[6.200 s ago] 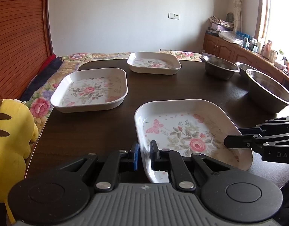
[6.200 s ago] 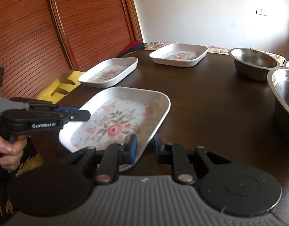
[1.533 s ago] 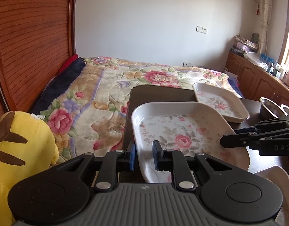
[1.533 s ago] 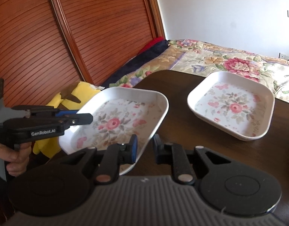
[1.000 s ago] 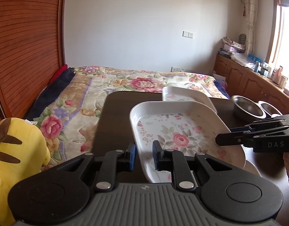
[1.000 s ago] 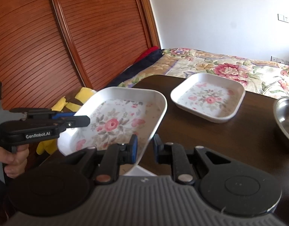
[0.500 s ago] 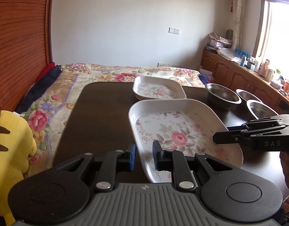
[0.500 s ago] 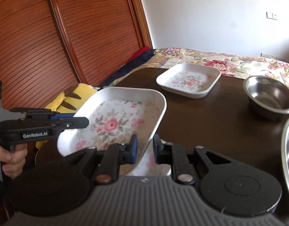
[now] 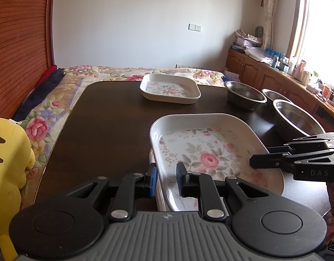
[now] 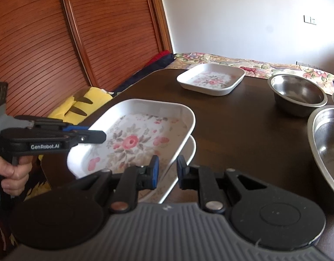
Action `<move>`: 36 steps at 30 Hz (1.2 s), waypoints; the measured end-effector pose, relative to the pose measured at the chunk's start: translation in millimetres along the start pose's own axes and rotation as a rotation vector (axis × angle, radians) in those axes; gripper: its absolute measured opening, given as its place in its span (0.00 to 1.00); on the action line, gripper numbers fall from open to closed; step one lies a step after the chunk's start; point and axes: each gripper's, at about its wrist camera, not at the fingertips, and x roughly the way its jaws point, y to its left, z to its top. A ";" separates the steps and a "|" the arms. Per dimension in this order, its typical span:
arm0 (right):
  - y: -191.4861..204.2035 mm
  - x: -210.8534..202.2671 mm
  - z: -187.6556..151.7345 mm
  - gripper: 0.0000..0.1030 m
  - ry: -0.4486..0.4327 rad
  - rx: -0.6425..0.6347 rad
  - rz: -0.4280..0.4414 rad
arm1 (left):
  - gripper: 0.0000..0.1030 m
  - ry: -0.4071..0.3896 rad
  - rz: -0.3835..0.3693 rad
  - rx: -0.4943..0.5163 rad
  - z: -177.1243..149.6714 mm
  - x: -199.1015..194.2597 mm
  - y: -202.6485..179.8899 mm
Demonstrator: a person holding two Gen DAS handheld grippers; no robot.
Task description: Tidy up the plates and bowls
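A yellow plush toy [image 9: 8, 163] is seen at the far left, off the edge of the dark table [image 9: 106, 126]. Next comes the left gripper [image 9: 166, 179], whose jaws are clamped on the near left rim of a floral plate [image 9: 206, 150]. This plate is held just above a second plate [image 10: 189, 150] that lies on the table close to the near edge, only its rim showing underneath. On the other side, the right gripper [image 10: 167, 170] is closed on the opposite rim of the same held plate, so the load is shared between both. Further back, a third plate [image 9: 170, 89] is left alone in the middle of the table, and to the right three steel bowls are lined up: a small one [image 9: 245, 95], a half-hidden one [image 9: 275, 95] behind it and a large one [image 9: 297, 119] nearest

The step in hand is judged to be nesting the held plate into the one below. For this to be done well, the plate should be kept level, its corners should be lined up with the lower rim, and both sides should be lowered together. The jaws should be released only once the plate is seated, otherwise a tilt or a slide off the stack may be caused. The rims look smooth and slippery, so an even grip is advised until contact is felt
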 end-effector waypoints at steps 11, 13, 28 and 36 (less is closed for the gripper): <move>-0.9 -2.9 -3.6 0.19 0.002 0.001 -0.006 | 0.19 0.019 0.006 0.014 -5.3 3.4 -6.5; -0.9 -2.3 -3.5 0.19 0.005 0.000 -0.004 | 0.19 0.019 0.008 0.014 -6.0 3.7 -5.7; -1.5 2.6 -4.6 0.21 0.016 0.005 -0.002 | 0.19 0.017 0.026 0.024 -5.9 5.7 -6.3; -1.6 -5.4 -3.7 0.21 -0.014 0.000 0.003 | 0.19 0.008 0.031 0.016 -3.7 3.3 -1.7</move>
